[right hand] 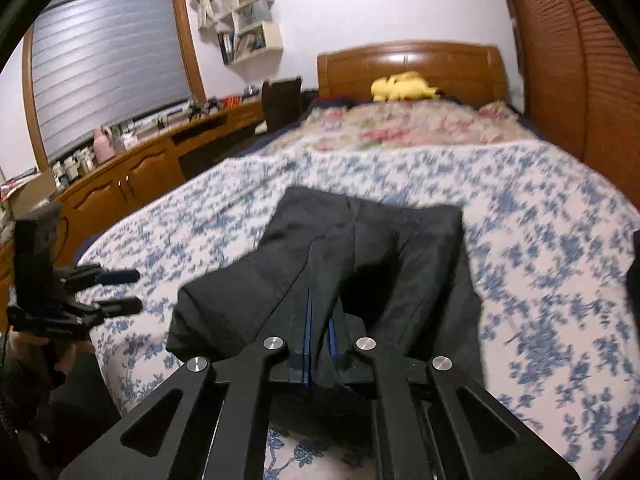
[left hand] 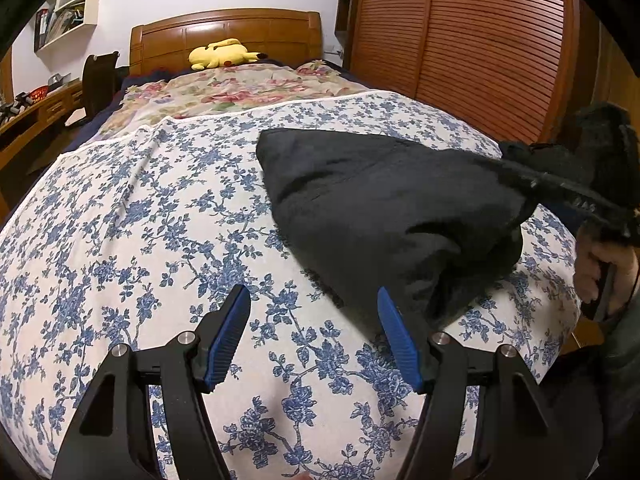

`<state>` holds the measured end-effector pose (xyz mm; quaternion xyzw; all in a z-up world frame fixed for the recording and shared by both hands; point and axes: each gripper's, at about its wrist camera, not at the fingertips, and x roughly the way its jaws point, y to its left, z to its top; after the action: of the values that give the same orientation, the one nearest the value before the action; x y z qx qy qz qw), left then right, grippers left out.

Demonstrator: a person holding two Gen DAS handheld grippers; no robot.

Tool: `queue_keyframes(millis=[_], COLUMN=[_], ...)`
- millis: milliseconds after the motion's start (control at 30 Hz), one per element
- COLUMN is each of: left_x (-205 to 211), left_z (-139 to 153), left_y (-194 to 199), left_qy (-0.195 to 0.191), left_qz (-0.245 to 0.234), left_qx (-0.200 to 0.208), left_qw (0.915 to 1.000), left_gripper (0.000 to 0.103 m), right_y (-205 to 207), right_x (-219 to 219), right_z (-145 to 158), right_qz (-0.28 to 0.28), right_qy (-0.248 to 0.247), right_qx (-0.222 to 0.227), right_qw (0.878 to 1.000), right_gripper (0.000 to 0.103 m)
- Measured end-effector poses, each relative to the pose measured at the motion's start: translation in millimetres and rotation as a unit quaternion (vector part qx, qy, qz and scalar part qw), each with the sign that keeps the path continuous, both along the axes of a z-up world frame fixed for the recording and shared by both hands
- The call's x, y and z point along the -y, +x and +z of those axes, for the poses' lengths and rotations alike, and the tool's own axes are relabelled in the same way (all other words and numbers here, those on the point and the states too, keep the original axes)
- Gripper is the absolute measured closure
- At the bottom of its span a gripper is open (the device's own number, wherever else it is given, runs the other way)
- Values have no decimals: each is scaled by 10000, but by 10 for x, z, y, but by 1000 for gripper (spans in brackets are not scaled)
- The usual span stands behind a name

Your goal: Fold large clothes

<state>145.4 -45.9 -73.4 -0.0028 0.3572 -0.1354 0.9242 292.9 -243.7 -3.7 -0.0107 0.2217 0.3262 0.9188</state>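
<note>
A black garment point(left hand: 384, 208) lies partly folded on the blue-flowered bedspread point(left hand: 132, 224). It also shows in the right wrist view point(right hand: 400, 264). My right gripper point(right hand: 319, 340) is shut on a fold of the black garment at its near edge and lifts it a little. In the left wrist view my right gripper point(left hand: 616, 224) is at the far right, with cloth pulled taut to it. My left gripper point(left hand: 314, 300) is open and empty above the bedspread, just left of the garment. It shows in the right wrist view point(right hand: 128, 290) at the bed's left side.
A yellow plush toy point(left hand: 224, 54) lies by the wooden headboard point(left hand: 226, 32). A pink-flowered quilt point(left hand: 240, 88) covers the far half of the bed. A wooden wardrobe point(left hand: 460, 40) stands on the right, and a desk with a dark chair point(right hand: 282, 100) on the left.
</note>
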Motion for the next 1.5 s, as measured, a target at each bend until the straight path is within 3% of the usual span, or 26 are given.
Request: queue_keyframes(millis=[200,333,500,633,767,833,900,1000,1333,1500], left_x=[61,94,134,191,264,296,318,336,422,372], left_z=[28,19,-3,9,68,107,147,174,37,-77], left_y=[8,0,18,17,107,211,349,574,1470,1920], left_qy=[-29,-53,-95,-59,35,56,35,-87,12,-54], left_qz=[-78,-114,-131,-179,-247,-282,-292,-329,-387,-255], left_qx=[34,38,14,29,109,172,226,252,168,-39], left_qw=[10000,9999,9999,9998,9996,9994,9993,9991,9991,9997], left_gripper=[36,36,36,36,36,36,36,36,36,36], right_y=[-125,-137,-24,24,30,-10,-86,-185,-572,-543], right_x=[477,753,723,633,661,688,699,705,903,835], right_z=[-10,-190,-464,-398,-357,-388,-366,-345,-563,-654], right_qz=[-626,-1118,-1045,-1014,-1041,-1167,-1370,-1503,-1914,-1858], right_qy=[150,-87,-330,-342,-190,-222,-320,-388,-247,-398], right_qx=[94,-120,-474,-354,-297,-303,-227,-131,-411,-616], right_qw=[9979,9936,9928,9936,9939,9925,9898,9878,9803,9798], right_gripper=[98,97,97,97,90,81,63,51,45,45])
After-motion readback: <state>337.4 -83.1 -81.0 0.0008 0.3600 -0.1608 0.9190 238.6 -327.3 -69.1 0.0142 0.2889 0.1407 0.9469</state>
